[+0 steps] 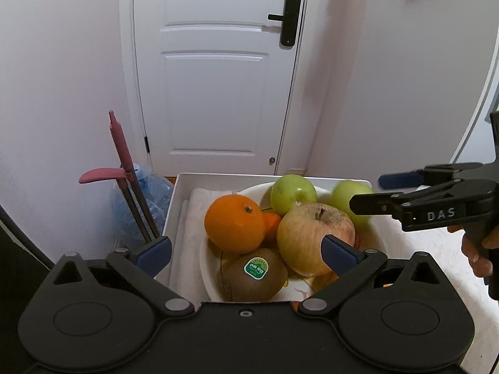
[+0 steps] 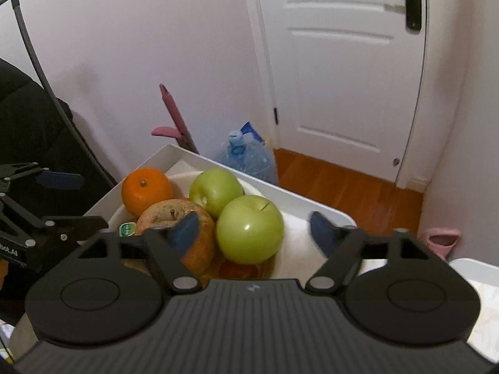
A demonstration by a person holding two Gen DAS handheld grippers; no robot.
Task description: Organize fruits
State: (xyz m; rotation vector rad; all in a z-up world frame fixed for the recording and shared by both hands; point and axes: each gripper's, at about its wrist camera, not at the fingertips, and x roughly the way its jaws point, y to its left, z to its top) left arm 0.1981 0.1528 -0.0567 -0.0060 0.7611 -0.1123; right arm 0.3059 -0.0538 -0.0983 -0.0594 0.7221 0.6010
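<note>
A white bowl (image 1: pixel 209 257) in a white tray (image 1: pixel 174 199) holds an orange (image 1: pixel 234 223), a kiwi with a green sticker (image 1: pixel 255 279), a reddish-yellow apple (image 1: pixel 308 237) and two green apples (image 1: pixel 292 194) (image 1: pixel 349 198). My left gripper (image 1: pixel 246 251) is open, its fingers either side of the kiwi and orange, just above the bowl. My right gripper (image 2: pixel 254 233) is open around the near green apple (image 2: pixel 249 229), without touching it. The other green apple (image 2: pixel 215 190), the orange (image 2: pixel 146 190) and the reddish apple (image 2: pixel 174 218) lie behind and to the left.
The tray's far rim (image 2: pixel 265 184) backs onto a blue water jug (image 2: pixel 249 155) and a pink-handled tool (image 1: pixel 120 152) against the wall. A white door (image 1: pixel 218 71) stands behind. A second white tray corner (image 2: pixel 474 268) and a pink object (image 2: pixel 439 240) lie at the right.
</note>
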